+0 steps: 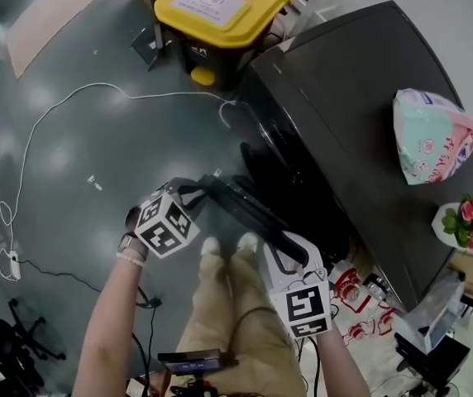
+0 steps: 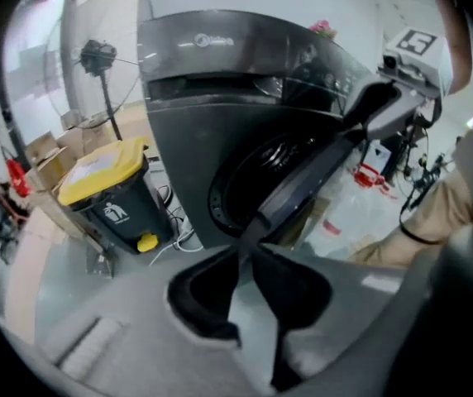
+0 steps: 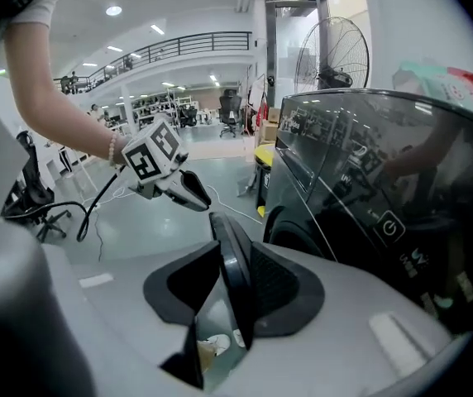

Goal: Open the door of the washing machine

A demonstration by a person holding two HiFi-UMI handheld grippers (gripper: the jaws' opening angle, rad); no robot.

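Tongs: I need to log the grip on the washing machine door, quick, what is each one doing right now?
Left tongs: closed on the edge of the door.
Right tongs: closed on the door's rim.

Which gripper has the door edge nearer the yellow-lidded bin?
The left gripper: it pinches the door end toward the bin; the right gripper clamps the opposite end.

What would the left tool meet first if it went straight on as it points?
The edge of the open door, already pinched at the tips of the left tool; behind that, likely the drum opening.
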